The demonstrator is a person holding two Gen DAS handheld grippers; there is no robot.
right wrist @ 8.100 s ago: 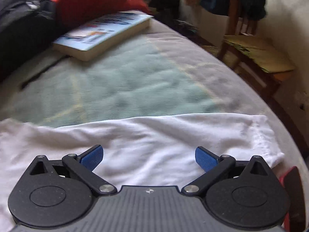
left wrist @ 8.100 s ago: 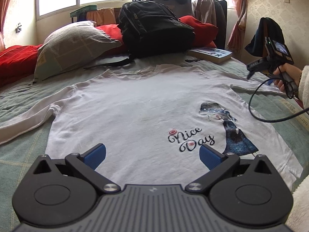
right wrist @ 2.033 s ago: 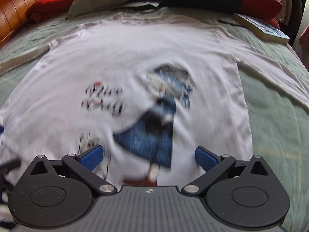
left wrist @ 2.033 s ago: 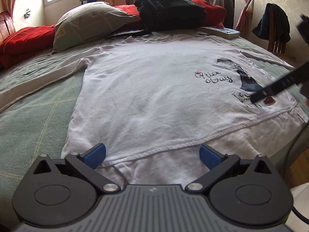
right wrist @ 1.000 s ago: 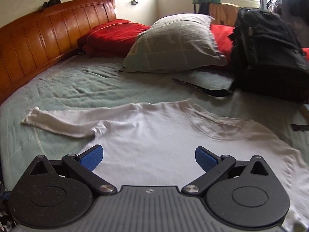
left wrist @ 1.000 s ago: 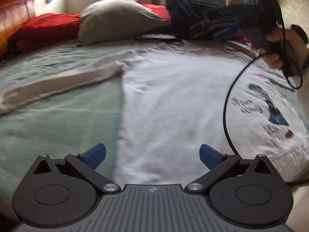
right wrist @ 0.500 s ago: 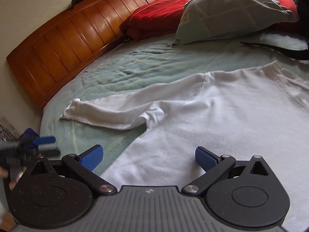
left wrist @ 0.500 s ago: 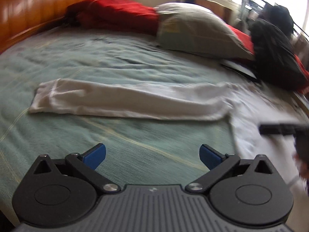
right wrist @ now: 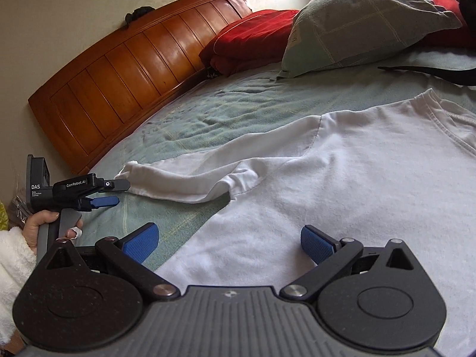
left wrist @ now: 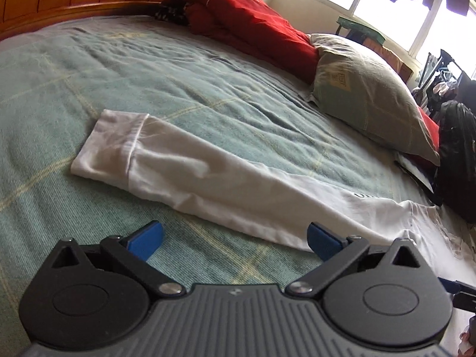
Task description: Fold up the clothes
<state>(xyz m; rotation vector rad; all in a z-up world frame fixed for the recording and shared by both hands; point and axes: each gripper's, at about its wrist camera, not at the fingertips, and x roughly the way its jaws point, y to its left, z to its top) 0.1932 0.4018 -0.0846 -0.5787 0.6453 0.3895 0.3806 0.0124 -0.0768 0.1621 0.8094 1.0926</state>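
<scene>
Left wrist view: the left gripper [left wrist: 235, 238] hangs low over the green blanket [left wrist: 178, 89] with its blue pads set wide apart and nothing between them, the long white sleeve [left wrist: 190, 172] lying flat just ahead, cuff [left wrist: 110, 145] to the left and shoulder end to the right. The right wrist view shows the shirt [right wrist: 342, 184] spread face up on the bed, body smooth, a small bunch of cloth at the armpit [right wrist: 238, 181], and the right gripper [right wrist: 227, 242] also wide and empty above the shirt's side edge. The step in hand appears to be taking the sleeve to fold it across the body. Approach the cuff from its open end, bring one pad under both layers and the other on top, and close only when cloth alone, not blanket, sits between them. Lift just clear of the bed and carry the sleeve inward in one flat sweep. The right gripper can pin the cloth near the armpit so that the bunch does not travel. Keep clear of the pillow [left wrist: 366, 95] and headboard [right wrist: 119, 89]
</scene>
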